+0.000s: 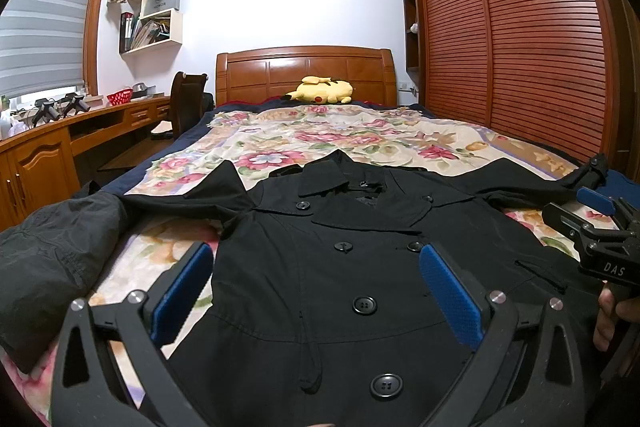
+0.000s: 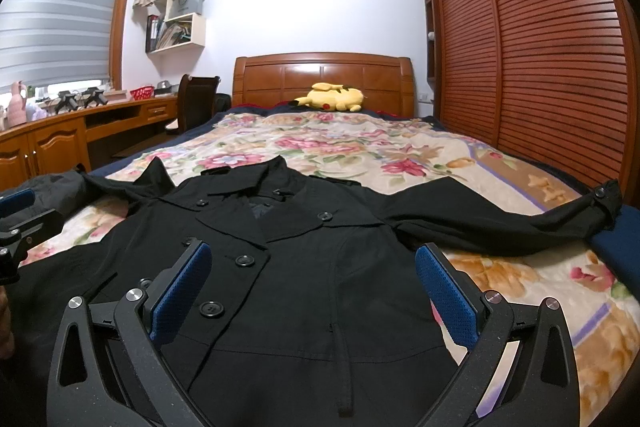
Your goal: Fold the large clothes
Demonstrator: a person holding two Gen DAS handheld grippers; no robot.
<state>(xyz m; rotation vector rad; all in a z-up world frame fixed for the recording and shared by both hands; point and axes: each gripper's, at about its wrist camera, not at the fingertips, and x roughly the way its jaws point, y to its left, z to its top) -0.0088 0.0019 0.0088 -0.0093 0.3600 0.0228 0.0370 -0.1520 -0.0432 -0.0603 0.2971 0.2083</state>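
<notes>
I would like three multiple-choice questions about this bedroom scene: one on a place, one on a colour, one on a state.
1. Where does the yellow plush toy lie?
A. on the desk
B. at the head of the bed, before the headboard
C. on the coat

2. What colour is the coat spread on the bed?
A. black
B. red
C. white

3. In what state is the left tool?
A. shut on a sleeve
B. shut on the collar
C. open, holding nothing

Answers:
1 B, the toy rests just before the wooden headboard.
2 A, the fabric and its buttons are black.
3 C, its two blue pads stand wide apart above the coat; the right tool is open likewise.
</notes>
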